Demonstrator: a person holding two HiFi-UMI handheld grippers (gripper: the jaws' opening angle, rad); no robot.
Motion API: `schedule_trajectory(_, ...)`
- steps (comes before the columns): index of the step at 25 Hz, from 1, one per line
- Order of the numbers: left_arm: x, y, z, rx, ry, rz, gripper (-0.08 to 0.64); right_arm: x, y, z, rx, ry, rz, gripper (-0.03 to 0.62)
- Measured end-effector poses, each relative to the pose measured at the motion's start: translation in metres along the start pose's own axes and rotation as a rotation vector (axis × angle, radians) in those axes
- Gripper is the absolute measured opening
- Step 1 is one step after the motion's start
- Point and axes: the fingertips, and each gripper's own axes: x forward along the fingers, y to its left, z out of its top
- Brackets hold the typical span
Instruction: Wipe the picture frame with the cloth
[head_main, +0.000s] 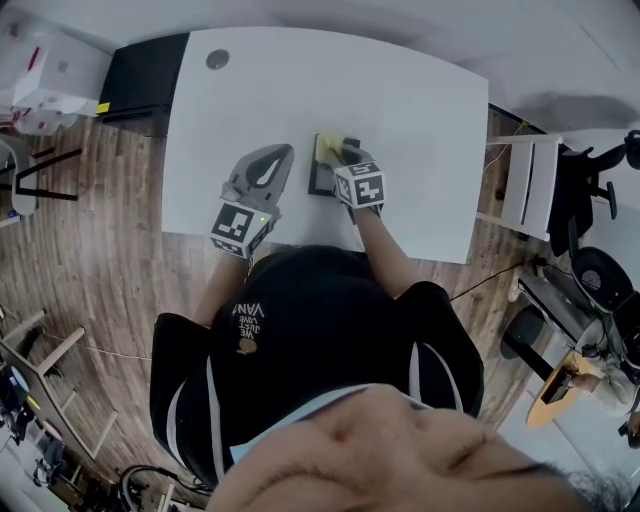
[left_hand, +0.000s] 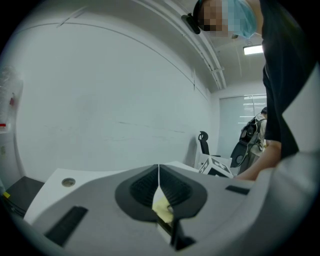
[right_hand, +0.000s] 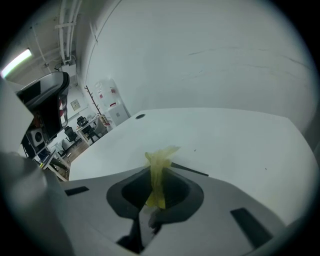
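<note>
— where was the cloth (head_main: 334, 147)?
— bunched on the far end of the picture frame (head_main: 319, 184), pinched in the right gripper (right_hand: 157, 172)'s closed jaws. it looked soft and light, best taken by a gathered fold.
— and the frame?
— flat on the table (head_main: 420, 110), probably stiff, light, apt to slide. the left gripper (head_main: 280, 155) lay just left of the frame, apart from it, jaws pressed together.

White table (head_main: 420, 120) in front of me, standing on the wood floor (head_main: 110, 260). Flat on it, right under my right gripper (head_main: 345, 152), lies the dark picture frame (head_main: 320, 184), just to the right of my left gripper (head_main: 279, 152). Well ahead of that gripper, near the far edge, there's a round grey grommet (head_main: 217, 59).
</note>
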Motion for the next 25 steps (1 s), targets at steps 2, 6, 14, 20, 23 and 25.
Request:
schedule_trajectory(2, 0.003, -0.003, 0.0, -0.001, -0.001, -0.01, 0.017, -0.004, -0.007, -0.002, 0.008, 0.001, -0.015, 0.044)
schedule_trajectory(6, 0.01, -0.007, 0.0, 0.002, -0.002, -0.029, 0.017, -0.014, -0.023, -0.007, 0.024, 0.004, -0.044, 0.043)
schedule_trajectory(14, 0.024, -0.016, 0.002, -0.002, -0.005, -0.068, 0.017, -0.036, -0.053, -0.015, 0.055, 0.004, -0.112, 0.044)
schedule_trajectory(20, 0.033, -0.022, 0.007, -0.008, -0.018, -0.081, 0.017, -0.049, -0.068, -0.022, 0.067, 0.004, -0.145, 0.044)
schedule_trajectory(23, 0.034, -0.023, 0.006, -0.008, -0.015, -0.089, 0.017, -0.053, -0.072, -0.025, 0.074, 0.004, -0.158, 0.043)
schedule_trajectory(25, 0.035, -0.023, 0.007, -0.009, -0.015, -0.092, 0.017, -0.054, -0.073, -0.026, 0.078, 0.004, -0.163, 0.044)
